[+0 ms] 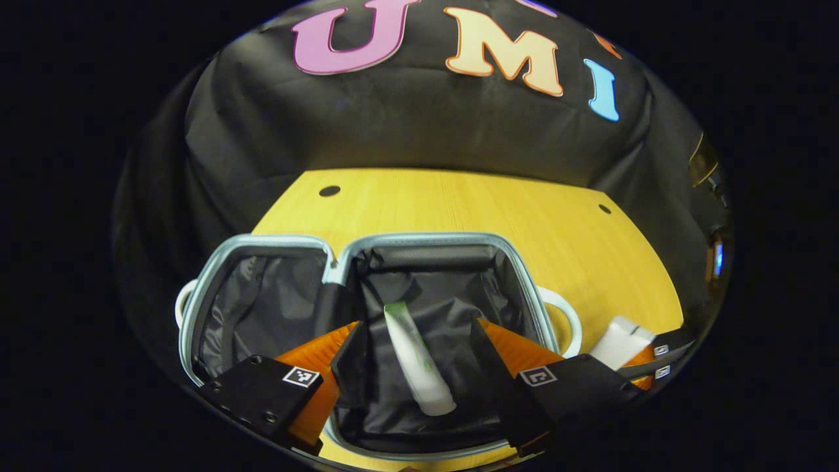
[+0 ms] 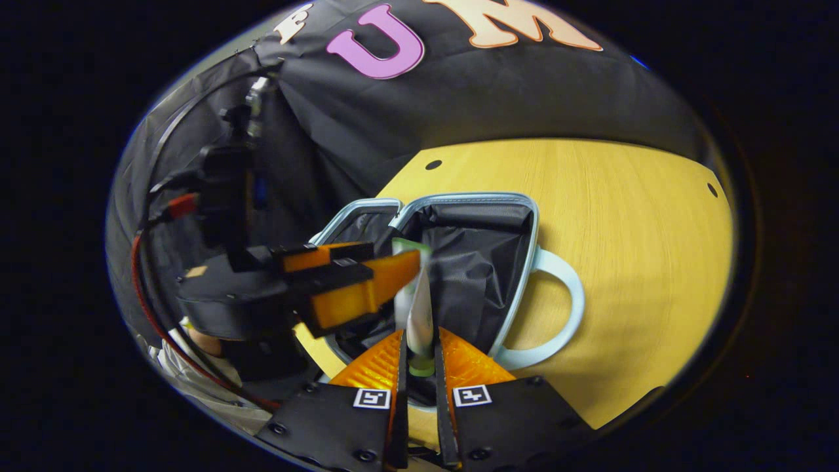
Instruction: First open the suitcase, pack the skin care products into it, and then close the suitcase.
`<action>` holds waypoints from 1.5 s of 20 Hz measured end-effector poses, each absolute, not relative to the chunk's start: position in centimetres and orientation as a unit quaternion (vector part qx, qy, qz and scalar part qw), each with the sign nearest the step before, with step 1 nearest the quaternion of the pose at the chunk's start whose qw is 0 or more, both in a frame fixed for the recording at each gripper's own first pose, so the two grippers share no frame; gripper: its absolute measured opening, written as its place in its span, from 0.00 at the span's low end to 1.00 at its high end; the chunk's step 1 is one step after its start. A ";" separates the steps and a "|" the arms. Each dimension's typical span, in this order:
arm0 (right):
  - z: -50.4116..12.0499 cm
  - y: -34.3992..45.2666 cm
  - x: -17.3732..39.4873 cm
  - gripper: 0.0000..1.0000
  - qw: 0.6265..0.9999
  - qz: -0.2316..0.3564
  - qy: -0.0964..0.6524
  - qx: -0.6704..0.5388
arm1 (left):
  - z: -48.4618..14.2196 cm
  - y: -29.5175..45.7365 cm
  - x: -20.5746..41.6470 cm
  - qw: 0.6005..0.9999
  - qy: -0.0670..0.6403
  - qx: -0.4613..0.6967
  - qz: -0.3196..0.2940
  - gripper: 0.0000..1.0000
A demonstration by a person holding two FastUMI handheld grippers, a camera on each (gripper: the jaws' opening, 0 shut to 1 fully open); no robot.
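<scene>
Status of work: the opening step was complete. The suitcase (image 1: 426, 237) lay open on the table (image 1: 590, 249), toward its near edge, with both black-lined halves facing up and its pale handle (image 2: 570, 295) pointing toward the bare part of the table.

Packing was under way. In the left gripper view, one white tube with a green end (image 1: 419, 360) lay on the lining of the right-hand half, cap end nearest you. Your left gripper (image 1: 419, 328) hung directly over it with the jaws spread wide, one finger on either side and neither touching it. I judge that item as packed.

Your right gripper (image 2: 419, 334) stood over the near rim of the same half. Its jaws were narrow and clamped on a second tube (image 2: 419, 308) near its green cap, with the body standing up above the open compartment. That item was not yet inside. I judge it the step in hand: lower it onto the lining beside the first tube and let go.

Whether further skin care products waited elsewhere on the table I could not tell. The part of the table in view beyond the suitcase carried none.

Outstanding: place the held tube, pack any remaining products, then fold one half over the other and close the suitcase.
</scene>
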State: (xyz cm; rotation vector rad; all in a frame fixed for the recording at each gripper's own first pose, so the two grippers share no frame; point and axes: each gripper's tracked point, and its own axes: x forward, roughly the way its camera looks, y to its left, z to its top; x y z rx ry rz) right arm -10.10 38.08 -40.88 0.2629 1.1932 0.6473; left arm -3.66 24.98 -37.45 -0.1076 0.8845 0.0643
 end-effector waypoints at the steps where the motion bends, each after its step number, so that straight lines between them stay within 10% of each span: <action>1: -41.9 38.5 -10.2 0.21 0.766 0.292 0.560 0.119 | -36.9 26.2 -3.4 0.906 0.419 -0.048 0.035 0.94; 5: -42.4 39.9 -9.1 0.22 0.777 0.267 0.555 0.127 | -34.9 31.3 -3.1 0.913 0.400 -0.060 0.063 0.95; 8: -41.6 40.7 -7.6 1.00 0.795 0.250 0.534 0.139 | -34.9 35.6 -3.8 0.913 0.395 -0.058 0.089 0.95; 26: -36.0 38.7 0.6 0.98 0.898 0.153 0.392 0.128 | -39.4 62.1 -11.1 0.866 0.414 -0.086 0.267 0.95; 30: -36.2 38.8 0.4 0.98 0.901 0.146 0.391 0.118 | -43.9 64.0 -13.1 0.839 0.458 -0.115 0.271 0.79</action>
